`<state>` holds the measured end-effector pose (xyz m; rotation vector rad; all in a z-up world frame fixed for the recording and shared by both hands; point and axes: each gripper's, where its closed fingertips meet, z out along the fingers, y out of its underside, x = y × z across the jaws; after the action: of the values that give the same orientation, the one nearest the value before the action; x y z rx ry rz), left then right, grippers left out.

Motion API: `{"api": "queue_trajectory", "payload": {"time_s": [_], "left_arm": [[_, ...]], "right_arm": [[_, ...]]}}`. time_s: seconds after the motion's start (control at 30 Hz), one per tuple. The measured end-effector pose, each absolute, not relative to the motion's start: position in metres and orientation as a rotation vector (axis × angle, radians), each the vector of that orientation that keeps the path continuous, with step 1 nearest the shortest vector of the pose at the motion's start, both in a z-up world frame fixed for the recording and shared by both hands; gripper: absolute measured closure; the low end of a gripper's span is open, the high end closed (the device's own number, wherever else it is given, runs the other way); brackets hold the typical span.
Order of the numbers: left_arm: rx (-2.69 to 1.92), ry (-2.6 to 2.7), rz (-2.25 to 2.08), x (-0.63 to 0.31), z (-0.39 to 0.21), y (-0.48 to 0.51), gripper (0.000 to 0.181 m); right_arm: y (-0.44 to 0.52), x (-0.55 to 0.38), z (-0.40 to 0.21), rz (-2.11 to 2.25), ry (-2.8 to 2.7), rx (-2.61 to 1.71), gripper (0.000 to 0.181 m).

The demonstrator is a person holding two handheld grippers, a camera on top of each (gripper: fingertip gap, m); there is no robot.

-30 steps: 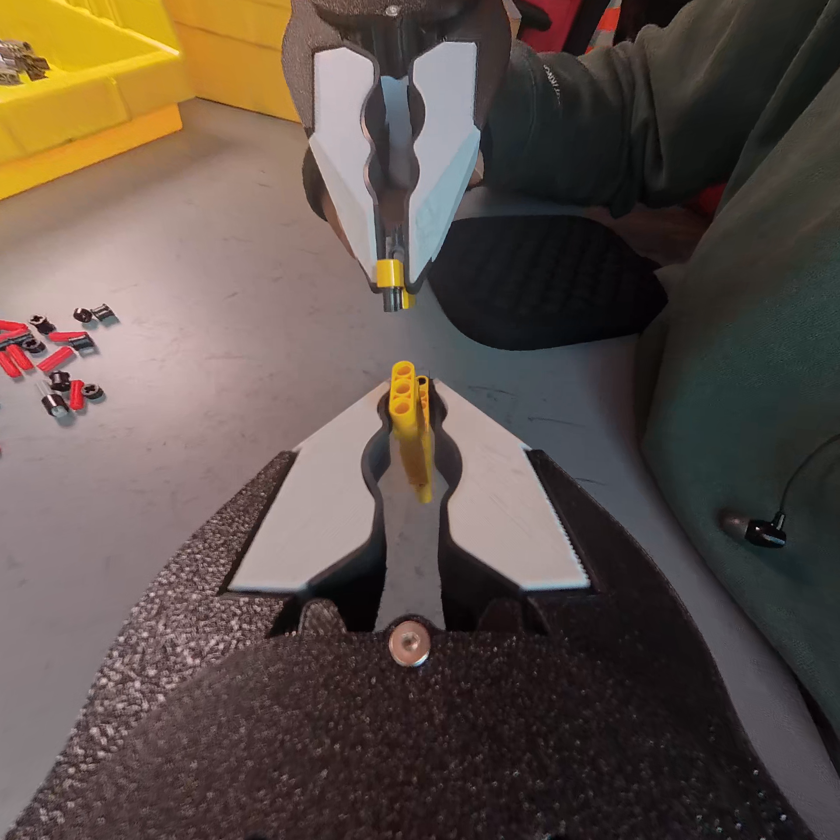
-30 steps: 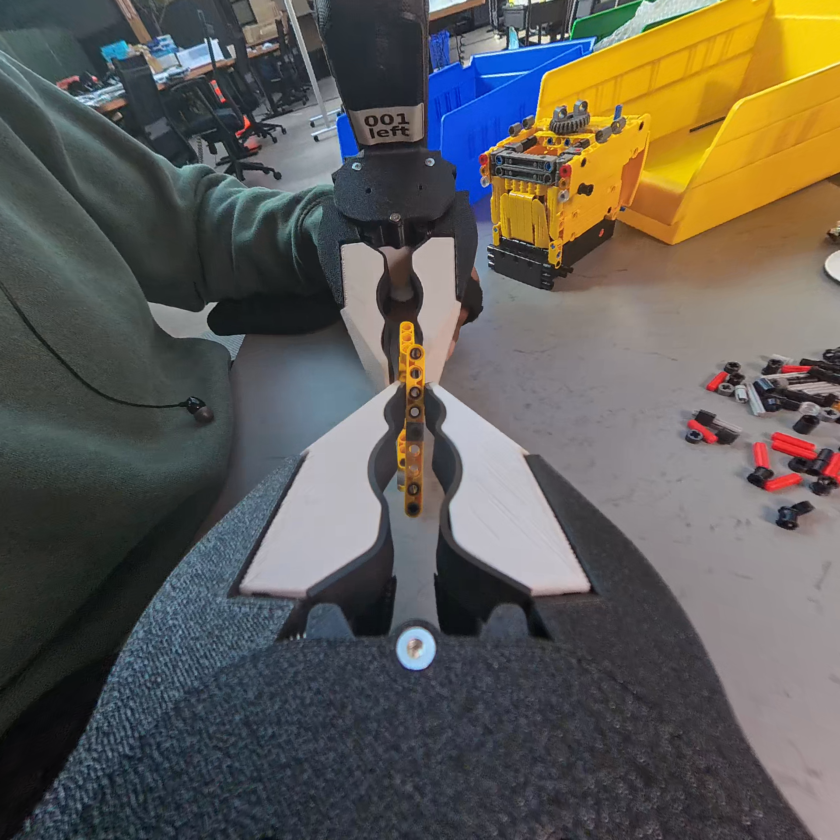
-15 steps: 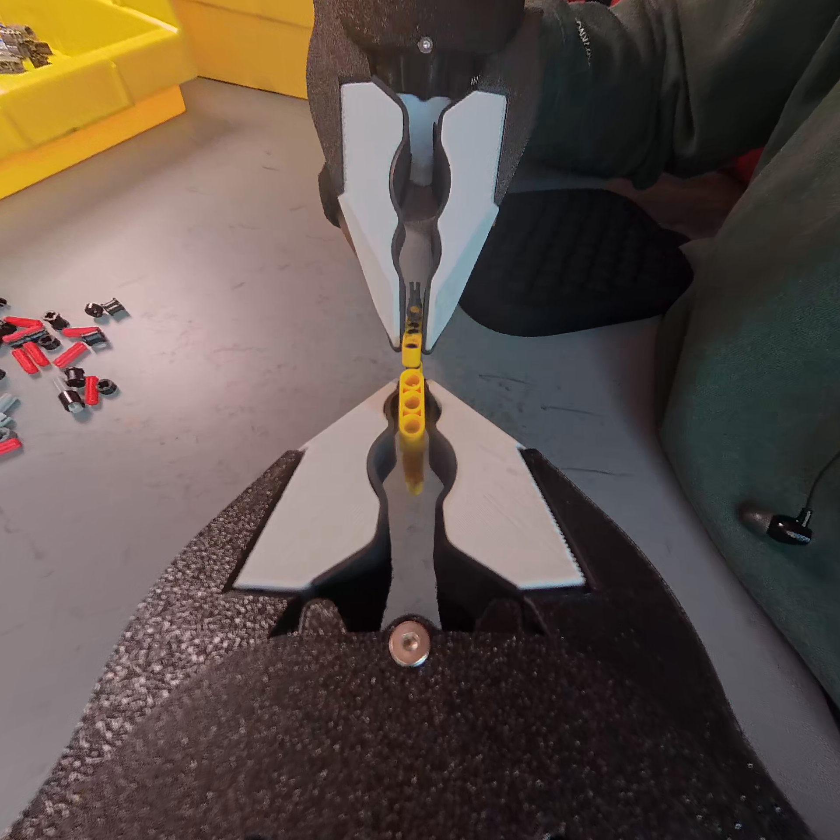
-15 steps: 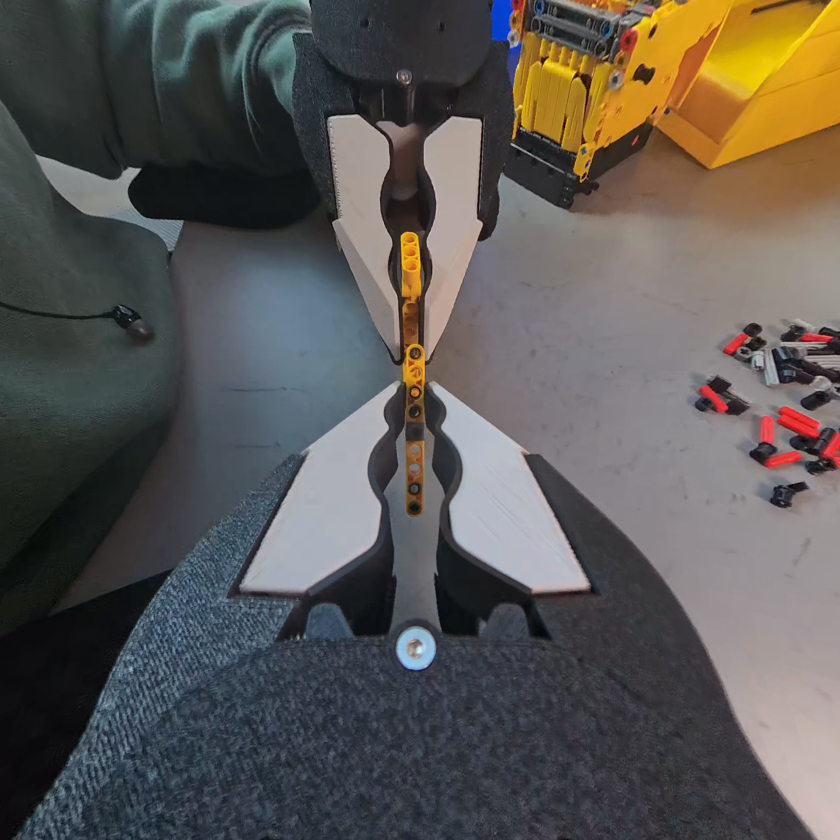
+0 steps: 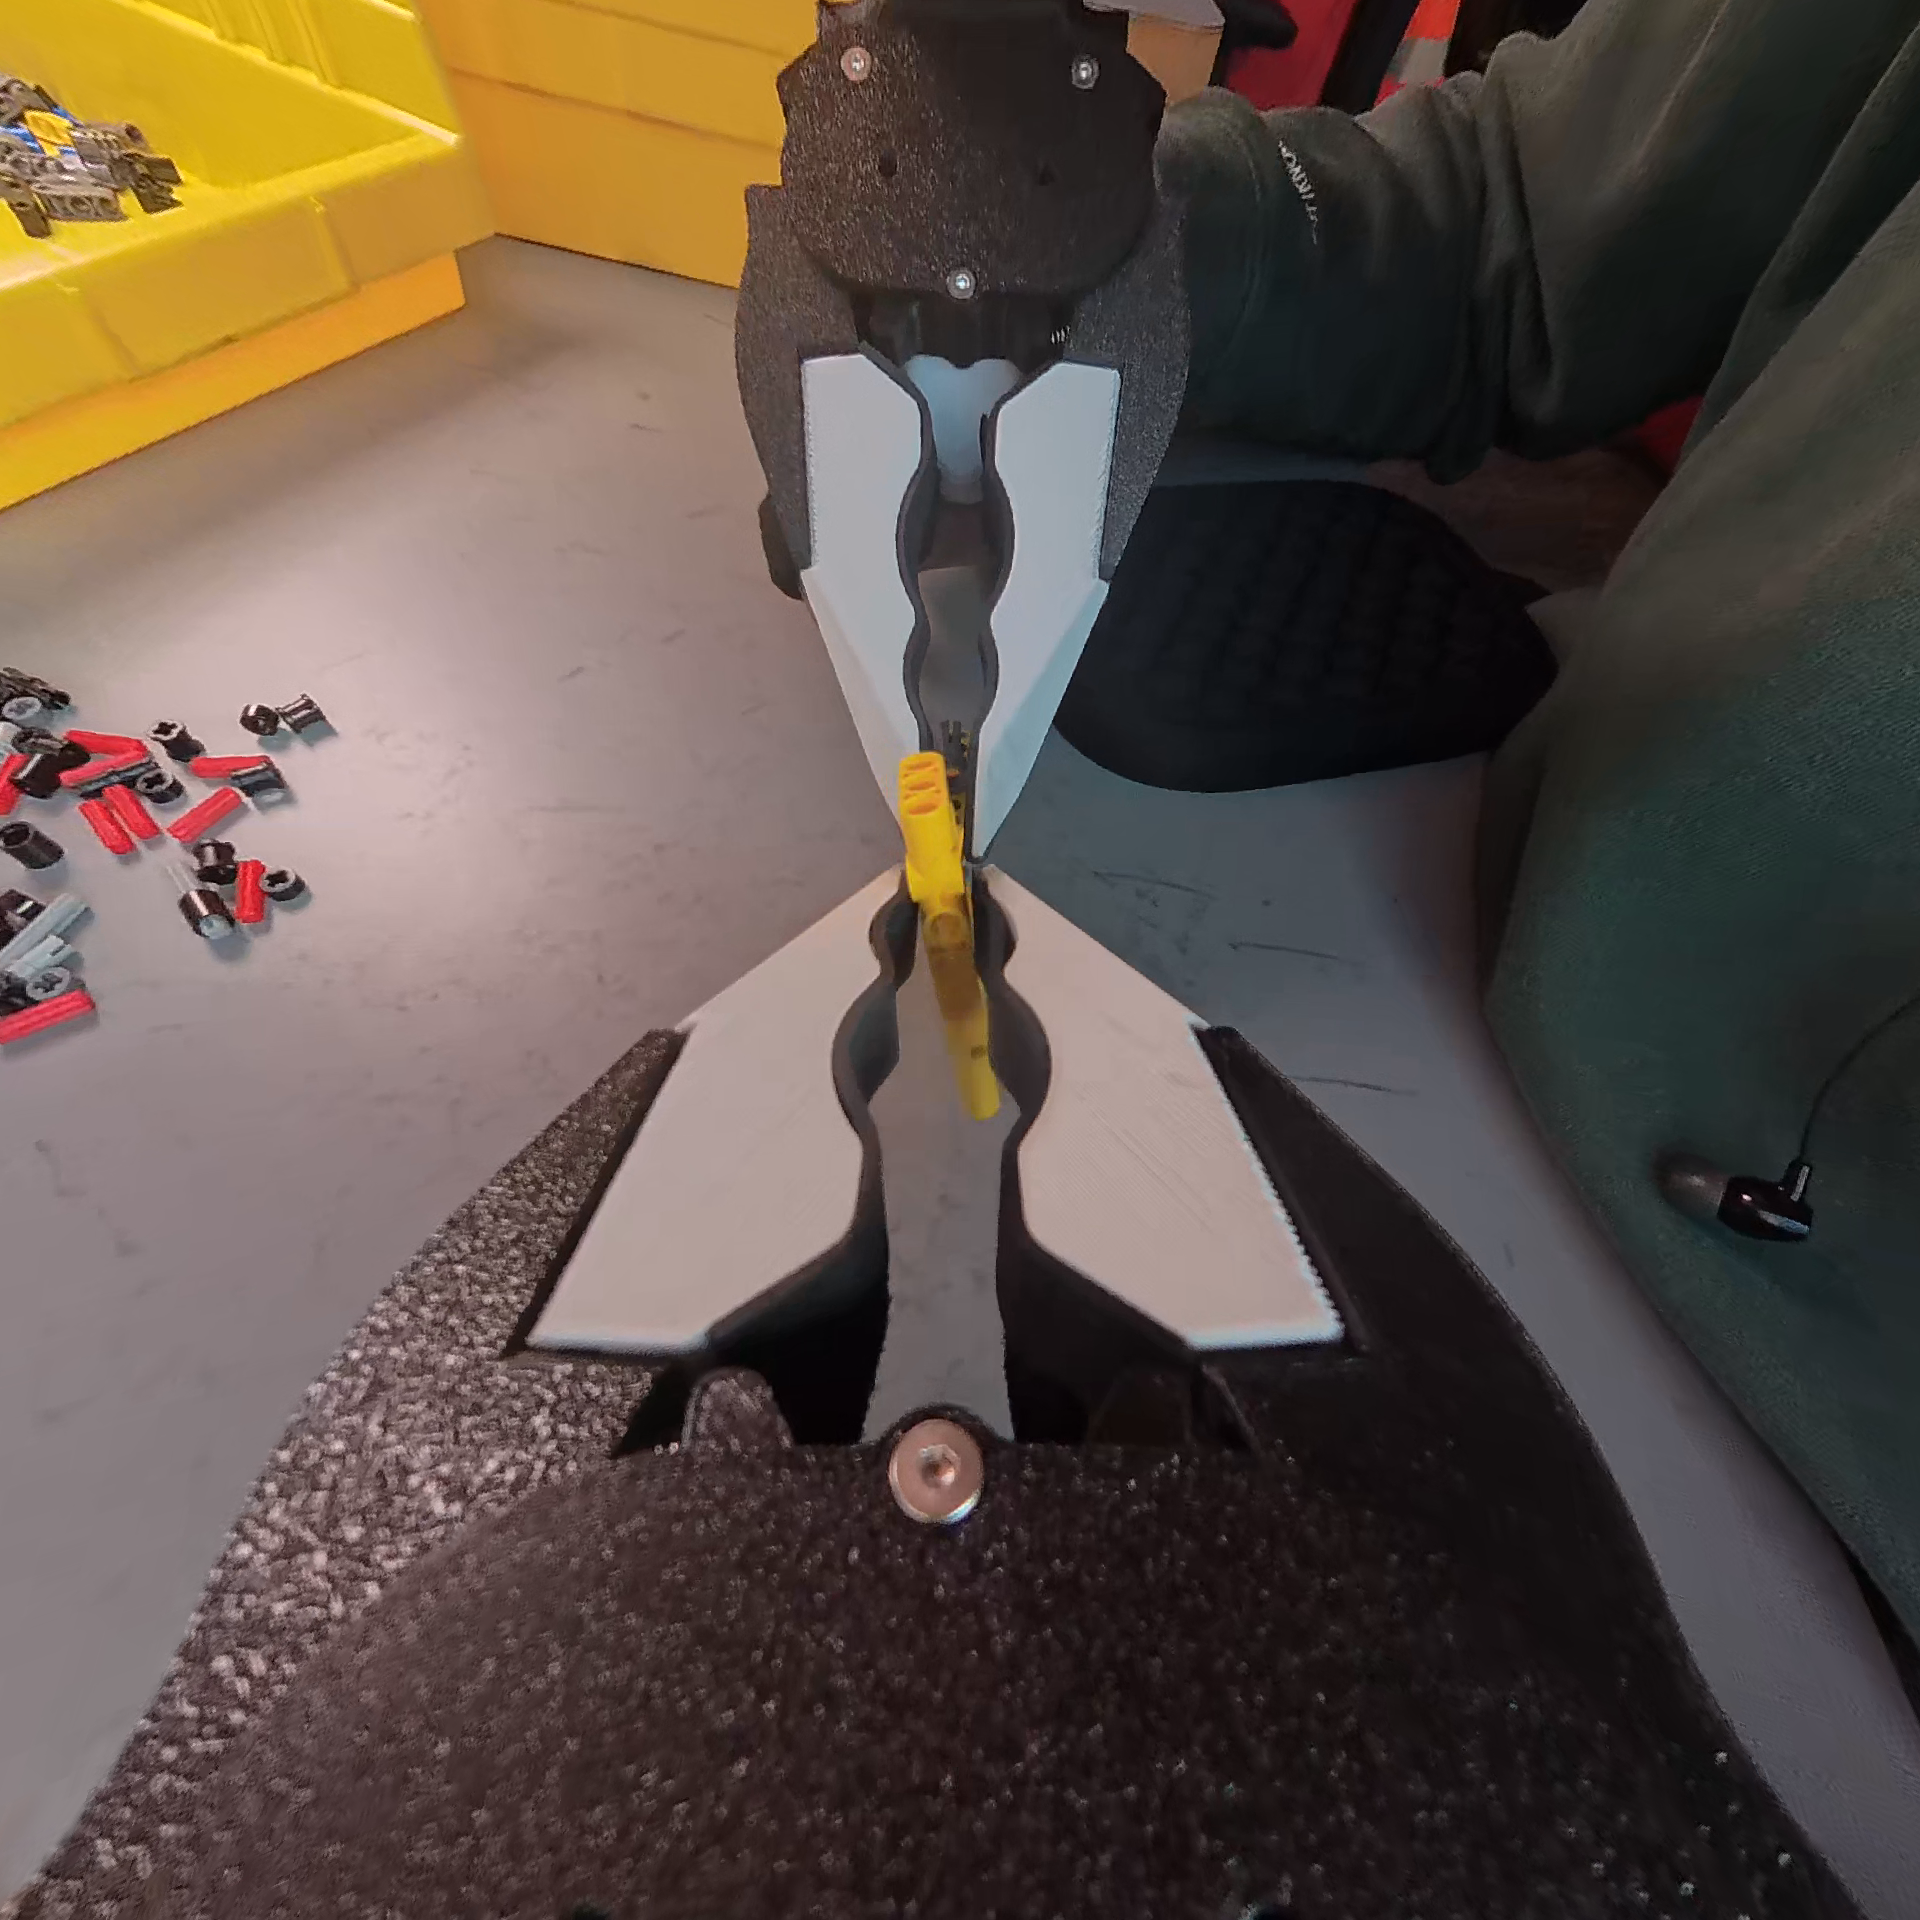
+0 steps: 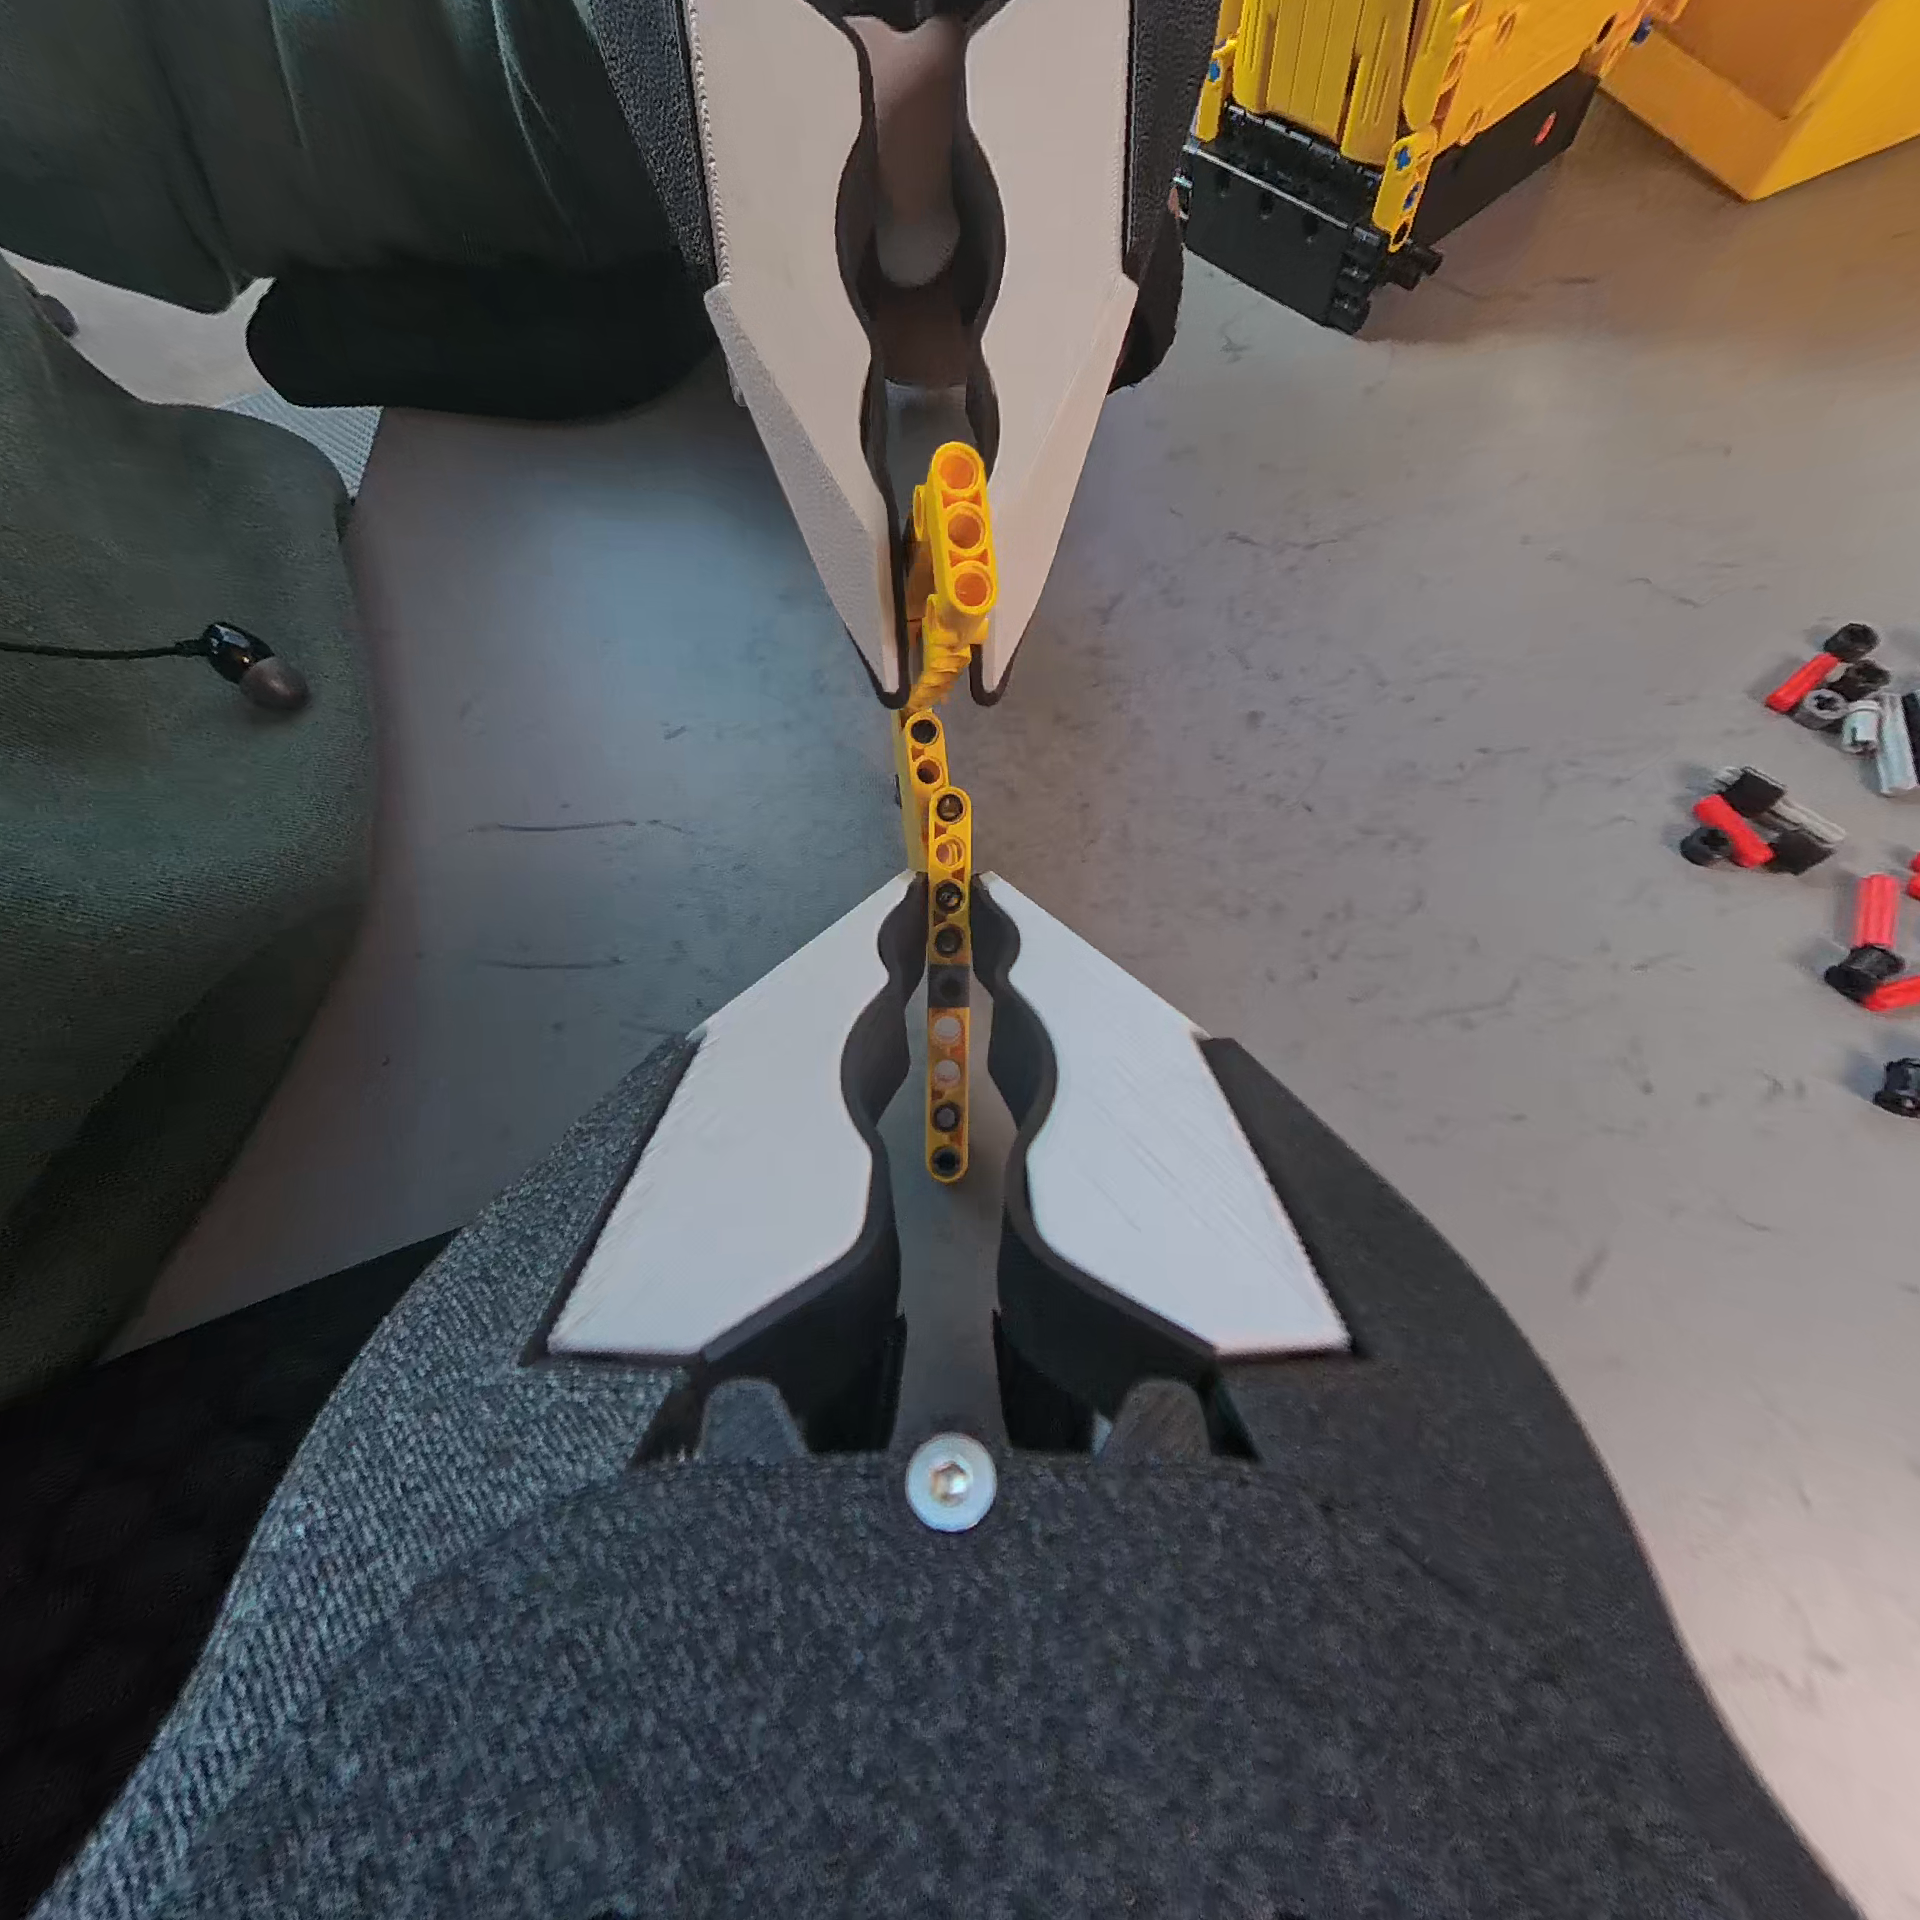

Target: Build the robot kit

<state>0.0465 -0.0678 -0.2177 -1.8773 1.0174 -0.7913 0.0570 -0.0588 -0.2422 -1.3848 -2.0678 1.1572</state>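
Right wrist view, 2 grippers, right gripper (image 6: pixel 943 883), left gripper (image 6: pixel 935 691), 2 yellow beams (image 6: pixel 948 997) touching

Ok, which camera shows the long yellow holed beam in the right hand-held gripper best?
The right wrist view: the long yellow beam faces the camera flat in the right hand-held gripper, its row of holes visible. The left wrist view shows only a thin edge-on sliver behind another yellow piece.
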Motion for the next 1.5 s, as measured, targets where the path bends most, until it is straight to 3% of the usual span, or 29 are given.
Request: {"api": "queue_trajectory", "payload": {"time_s": [0.73, 1.17, 1.3, 1.5], "left_arm": [[-1.858, 0.979, -0.783, 0.044, -0.210, -0.065, 0.174], [-1.881, 0.919, -0.832, 0.040, -0.212, -0.061, 0.174], [-1.896, 0.905, -0.852, 0.041, -0.211, -0.060, 0.174], [-1.913, 0.928, -0.862, 0.043, -0.213, -0.063, 0.175]], "right_arm": [[-0.052, 0.054, -0.198, 1.482, -1.856, -1.357, 0.174], [-0.042, 0.048, -0.160, 2.019, -1.561, -1.480, 0.174], [-0.042, 0.042, -0.164, 1.958, -1.623, -1.518, 0.174], [-0.048, 0.040, -0.178, 1.498, -1.994, -1.511, 0.174]]}}
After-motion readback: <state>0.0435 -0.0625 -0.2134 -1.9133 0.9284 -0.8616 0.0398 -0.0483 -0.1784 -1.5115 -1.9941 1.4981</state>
